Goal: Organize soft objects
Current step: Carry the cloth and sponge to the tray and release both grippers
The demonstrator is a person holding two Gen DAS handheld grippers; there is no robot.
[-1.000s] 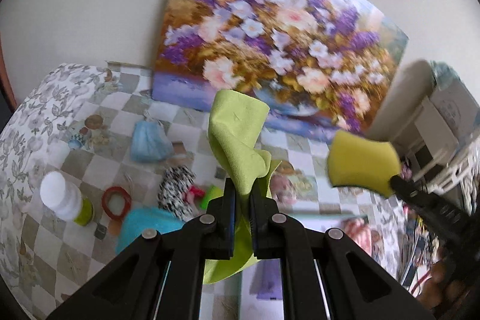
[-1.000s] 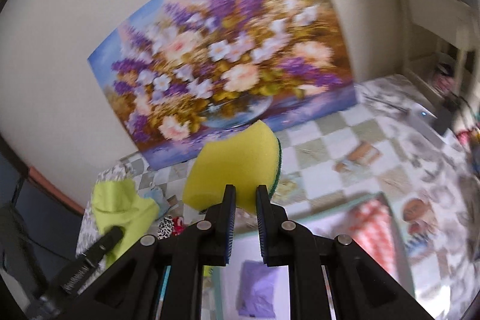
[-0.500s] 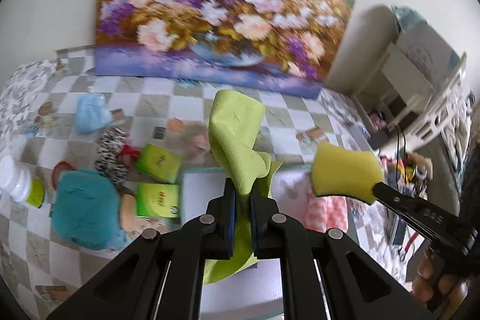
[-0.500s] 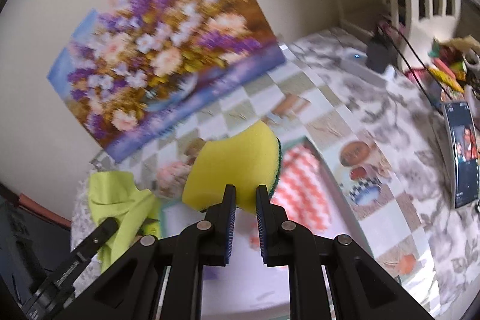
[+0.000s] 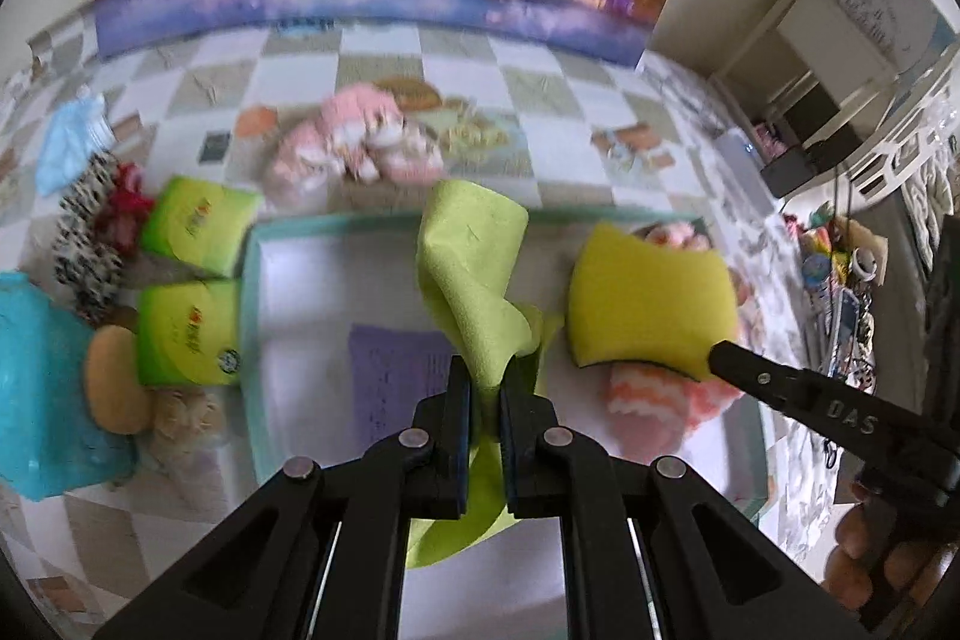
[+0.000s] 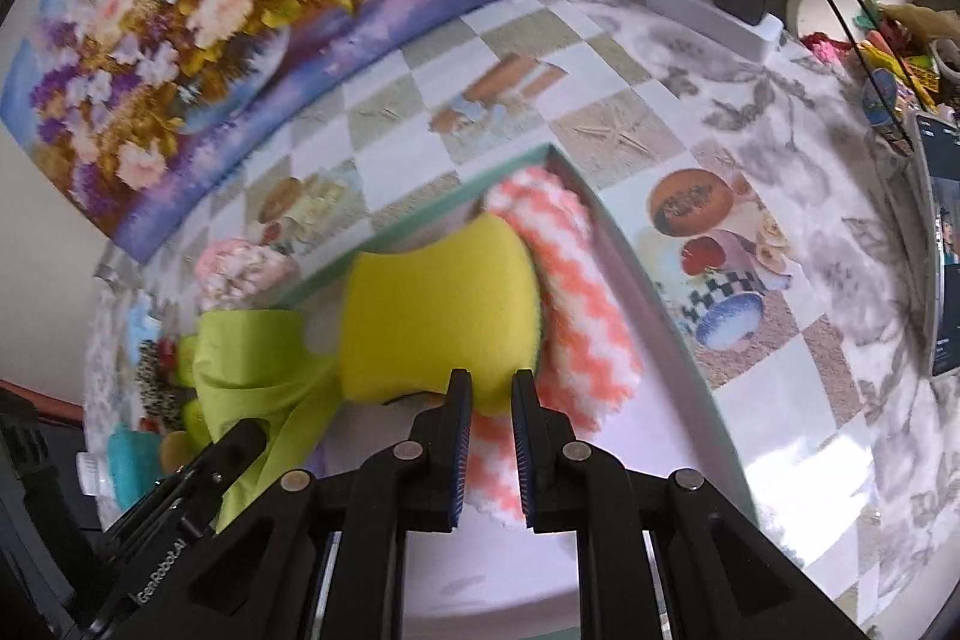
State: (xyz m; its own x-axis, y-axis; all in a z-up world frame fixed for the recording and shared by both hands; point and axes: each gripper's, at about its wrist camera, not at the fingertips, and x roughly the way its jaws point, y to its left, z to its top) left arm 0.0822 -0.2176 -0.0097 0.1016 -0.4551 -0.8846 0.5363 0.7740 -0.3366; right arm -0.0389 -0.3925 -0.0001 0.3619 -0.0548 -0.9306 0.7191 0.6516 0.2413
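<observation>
Only left view shows tissue packs (image 5: pixel 192 274); hand-held grippers pinch cloth (image 5: pixel 474 280), sponge (image 6: pixel 438 322).

Left gripper (image 5: pixel 486 388): black plastic, silver rivets, blue-edged pads. Right gripper (image 6: pixel 487 394): identical build, "DAS" lettering along one finger; bare-skinned hand (image 5: pixel 888 562) behind it.

Two green rectangular tissue packs (image 5: pixel 201 226) (image 5: pixel 186 334) at frame left; one yellow foam sponge (image 5: pixel 651 301); one lime cloth (image 5: pixel 474 280); one teal-rimmed tray (image 5: pixel 252 292); two black grippers (image 5: pixel 485 394) (image 6: pixel 487 400).
</observation>
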